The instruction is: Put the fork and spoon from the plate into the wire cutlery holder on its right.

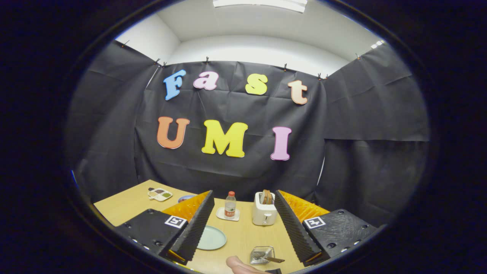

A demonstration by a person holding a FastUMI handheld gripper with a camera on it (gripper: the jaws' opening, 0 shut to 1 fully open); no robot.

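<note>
Tray [159,194]: small sectioned dish at the far left of the wooden table [243,238], well apart from the gripper.
Left finger [196,224]: black ribbed pad on an orange backing, angled inward over the table; its lower edge overlaps the plate's left rim.
Plate [211,238]: pale green, flat on the table just inside the left finger; no cutlery visible on its exposed surface.
Bottle [229,204]: upright on a white coaster [227,214], beyond the fingers.
Gripper [245,243]: fingers spread wide, holding nothing, raised above the table and pointing toward the back wall.
Hand [243,266]: part of a person's hand, low between the fingers, near the holder.
Toaster [264,213]: white, bread in its slots, beyond the fingers, just right of the bottle.
Wire cutlery holder [262,254]: on the table between the fingers, right of the plate; metal cutlery lies inside it, one handle protruding to the right.
Right finger [295,226]: black ribbed pad, mirroring the left one, just right of the holder.
</note>
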